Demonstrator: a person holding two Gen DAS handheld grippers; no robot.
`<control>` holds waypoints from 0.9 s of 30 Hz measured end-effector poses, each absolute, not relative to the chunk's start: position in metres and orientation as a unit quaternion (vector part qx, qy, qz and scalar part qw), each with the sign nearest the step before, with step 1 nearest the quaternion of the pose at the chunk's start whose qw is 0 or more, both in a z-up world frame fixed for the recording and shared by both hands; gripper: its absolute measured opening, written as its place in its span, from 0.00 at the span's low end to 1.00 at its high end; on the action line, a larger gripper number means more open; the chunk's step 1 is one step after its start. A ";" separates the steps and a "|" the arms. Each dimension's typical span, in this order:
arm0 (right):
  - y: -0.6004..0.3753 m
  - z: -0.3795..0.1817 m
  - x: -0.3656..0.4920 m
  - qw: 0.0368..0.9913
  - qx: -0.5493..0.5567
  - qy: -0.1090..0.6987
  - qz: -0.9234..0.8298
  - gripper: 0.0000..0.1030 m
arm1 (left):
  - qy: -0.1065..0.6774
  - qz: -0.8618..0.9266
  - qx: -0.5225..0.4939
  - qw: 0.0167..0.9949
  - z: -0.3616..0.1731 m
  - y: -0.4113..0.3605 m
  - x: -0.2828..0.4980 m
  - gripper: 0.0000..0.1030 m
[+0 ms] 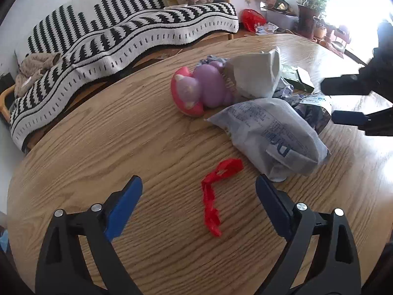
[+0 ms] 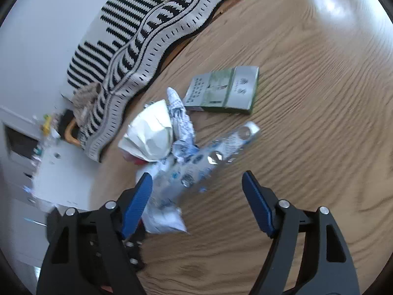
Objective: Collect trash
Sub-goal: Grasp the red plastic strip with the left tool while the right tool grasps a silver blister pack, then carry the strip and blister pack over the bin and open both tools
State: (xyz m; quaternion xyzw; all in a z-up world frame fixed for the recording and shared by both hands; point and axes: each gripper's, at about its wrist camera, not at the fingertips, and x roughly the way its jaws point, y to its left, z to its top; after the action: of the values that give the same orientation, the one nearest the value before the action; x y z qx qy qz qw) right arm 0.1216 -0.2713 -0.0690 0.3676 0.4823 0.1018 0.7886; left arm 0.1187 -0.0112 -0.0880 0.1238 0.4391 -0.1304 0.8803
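On the round wooden table (image 1: pixel 118 137) a twisted red plastic strip (image 1: pixel 213 196) lies between the fingers of my left gripper (image 1: pixel 199 184), which is open and not touching it. Past it sit a grey printed bag (image 1: pixel 270 132), a pink and purple wrapper (image 1: pixel 196 91) and a white paper bag (image 1: pixel 255 76). My right gripper (image 1: pixel 328 102) reaches in from the right. In the right wrist view that right gripper (image 2: pixel 197 179) is open, with the near end of a silver blister pack (image 2: pixel 221 152) between its fingers, untouched. Crumpled white paper (image 2: pixel 152 135) and a green box (image 2: pixel 226 91) lie beyond.
A sofa with a black-and-white striped blanket (image 1: pixel 118 36) runs along the table's far left edge (image 2: pixel 152 49). Potted plants (image 1: pixel 312 7) and a red bag (image 1: pixel 251 19) stand on the floor by the window. A white cabinet (image 2: pixel 61 172) is off the table's left side.
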 end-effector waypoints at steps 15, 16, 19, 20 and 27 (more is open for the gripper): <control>-0.266 -0.038 0.110 0.818 0.333 0.455 0.114 0.22 | 0.444 -0.139 0.089 0.881 -0.058 -0.010 0.117 0.11; -0.267 -0.035 0.108 0.821 0.327 0.454 0.113 0.21 | 0.439 -0.137 0.082 0.884 -0.052 -0.010 0.117 0.11; -0.277 -0.025 0.097 0.834 0.305 0.447 0.105 0.22 | 0.431 -0.134 0.067 0.890 -0.038 -0.014 0.113 0.11; -0.281 -0.021 0.094 0.839 0.297 0.445 0.101 0.21 | 0.429 -0.136 0.060 0.891 -0.033 -0.018 0.113 0.11; -0.344 0.009 0.053 0.877 0.220 0.425 0.040 0.22 | 0.415 -0.187 0.048 0.889 -0.013 -0.103 0.102 0.11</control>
State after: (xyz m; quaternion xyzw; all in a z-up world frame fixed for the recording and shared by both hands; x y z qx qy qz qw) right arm 0.0532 -0.3435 0.0090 0.2201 0.4248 0.0400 0.8772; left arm 0.1019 -0.1028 -0.0133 0.0476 0.4147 -0.1872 0.8892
